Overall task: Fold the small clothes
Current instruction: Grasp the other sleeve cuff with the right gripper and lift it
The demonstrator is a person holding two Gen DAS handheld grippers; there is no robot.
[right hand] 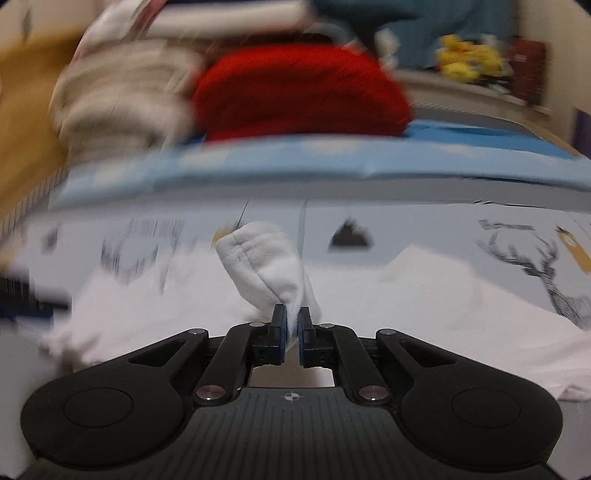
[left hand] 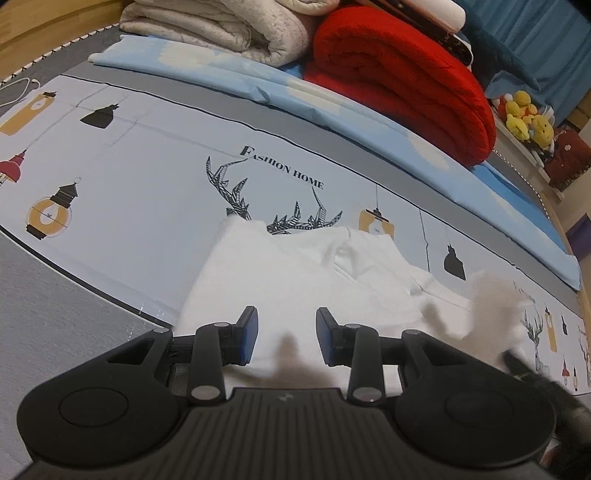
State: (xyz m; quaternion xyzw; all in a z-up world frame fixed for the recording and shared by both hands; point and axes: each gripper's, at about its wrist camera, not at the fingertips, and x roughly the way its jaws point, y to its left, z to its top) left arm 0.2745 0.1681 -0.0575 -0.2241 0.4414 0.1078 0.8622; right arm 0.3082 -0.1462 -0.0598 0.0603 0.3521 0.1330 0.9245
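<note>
Pinched between the right gripper's (right hand: 291,326) blue pads, a hemmed fold of the white garment (left hand: 295,280) stands up toward twelve o'clock in the right wrist view, the jaws drawn together on the cloth with only the fabric's thickness between them; that view is smeared with motion blur. Across the bed, the left gripper (left hand: 286,338) hovers low over the garment's near edge with its jaws apart and nothing between them, white cloth showing in the gap. In the left wrist view the garment lies spread on the printed sheet (left hand: 129,177), running from the gripper up toward twelve o'clock, with a blurred raised flap at about three o'clock. The cloth looks thin, light and limp, likely to sag and crease wherever it is not supported, and unlikely to slip from rubbery pads; hems, corners and the edges of the fold seem the best places to take hold, since a pinch in the middle would only bunch it. Printed on the sheet just past the garment, above a line-drawn stag's head (left hand: 280,210), are the words "FASHION HOME"; lamp and bulb motifs run along the sheet at nine and three o'clock. Beyond, a light blue pad (left hand: 258,85) crosses the bed, with a red blanket (left hand: 402,85) at one o'clock, a pale quilt (left hand: 221,26) at eleven, and yellow plush toys (left hand: 524,114) at two o'clock.
</note>
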